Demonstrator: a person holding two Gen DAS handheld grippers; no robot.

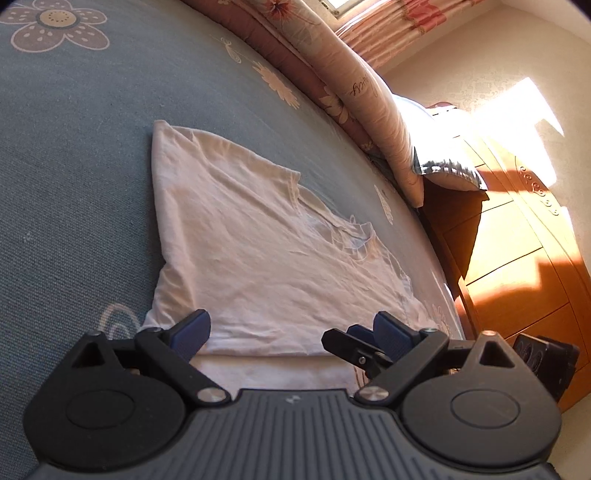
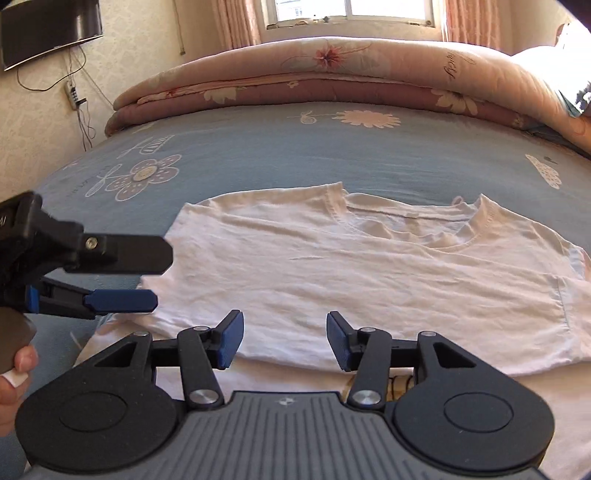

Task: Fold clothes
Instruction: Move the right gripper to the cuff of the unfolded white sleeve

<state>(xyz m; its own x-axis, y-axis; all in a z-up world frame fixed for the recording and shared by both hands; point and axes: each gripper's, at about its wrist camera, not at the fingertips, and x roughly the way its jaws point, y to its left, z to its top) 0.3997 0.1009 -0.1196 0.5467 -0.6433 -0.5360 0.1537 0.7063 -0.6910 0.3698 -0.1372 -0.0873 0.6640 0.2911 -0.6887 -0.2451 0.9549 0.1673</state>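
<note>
We see the white T-shirt (image 2: 369, 266) lying flat on the blue flowered bedsheet (image 2: 295, 155), near the bed's near edge, with its lower part doubled over so a folded hem runs along that edge.

The right wrist view alone shows the neckline toward the far side, a window (image 2: 347, 11) above the rolled pink quilt (image 2: 332, 74) along the bed's far edge, a dark screen (image 2: 48, 29) on the wall with trailing cables, and a hand (image 2: 11, 373) at the left border. It also shows our left gripper (image 2: 147, 277) from the side, jaws apart, at the shirt's left edge.

The left wrist view alone shows the wooden headboard (image 1: 517, 258) in strong sunlight and a pillow (image 1: 443, 155) by the quilt's end.

Our right gripper (image 2: 284, 339) hangs over the folded hem, jaws apart with nothing pinched between them. In the left view its tip pokes in beside the left gripper's right finger (image 1: 391, 332), covering part of the hem.
</note>
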